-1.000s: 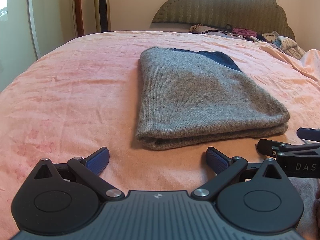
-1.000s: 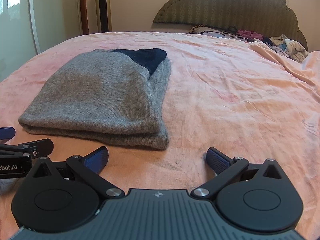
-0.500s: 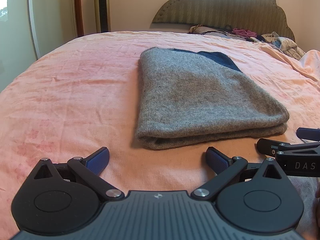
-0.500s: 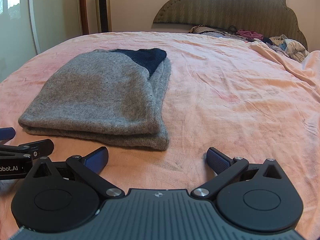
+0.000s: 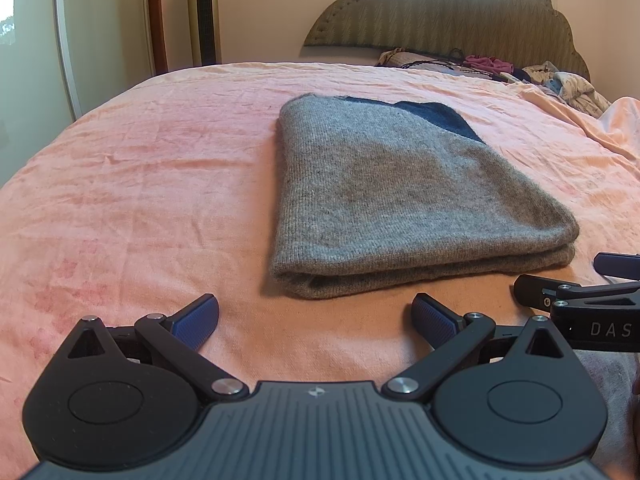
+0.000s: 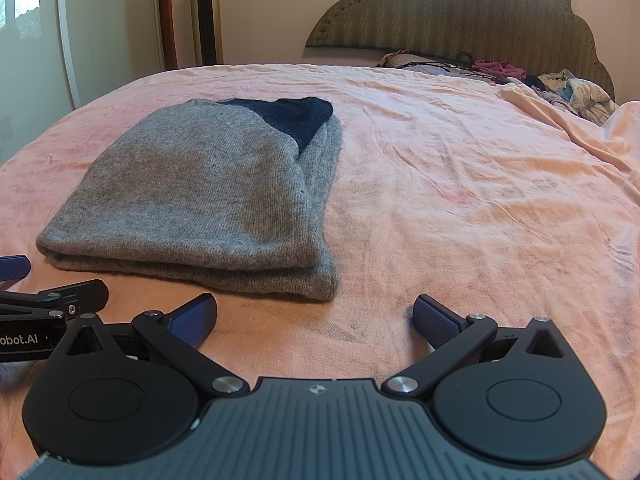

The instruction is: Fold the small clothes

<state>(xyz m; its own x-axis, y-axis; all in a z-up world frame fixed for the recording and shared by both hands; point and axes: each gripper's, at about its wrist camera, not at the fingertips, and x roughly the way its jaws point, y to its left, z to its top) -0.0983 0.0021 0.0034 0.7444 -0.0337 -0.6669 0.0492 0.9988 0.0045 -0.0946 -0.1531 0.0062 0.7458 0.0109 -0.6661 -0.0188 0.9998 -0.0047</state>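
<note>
Your folded sweater (image 5: 400, 196) lies on the bed (image 5: 140, 200), just beyond both tongs. Your left tongs (image 5: 316, 314) sit near its left corner, your right tongs (image 6: 316, 314) near its right. Loose clothes (image 6: 568, 88) lie far right, against the headboard (image 6: 460, 12).

Right gripper (image 5: 600, 280) showing only as fingertip and linkage in left wrist view, rest running off right edge; lettering on it reading "DAS", then cut. Left gripper (image 6: 36, 292) likewise entering right wrist view from left edge, lettering cut to "obot.AI". Folded grey sweater (image 5: 400, 192) hiding own lower layers and most of navy part. Clothes pile (image 6: 560, 84) lying at headboard end of bed (image 6: 460, 200), single items too small to tell.
</note>
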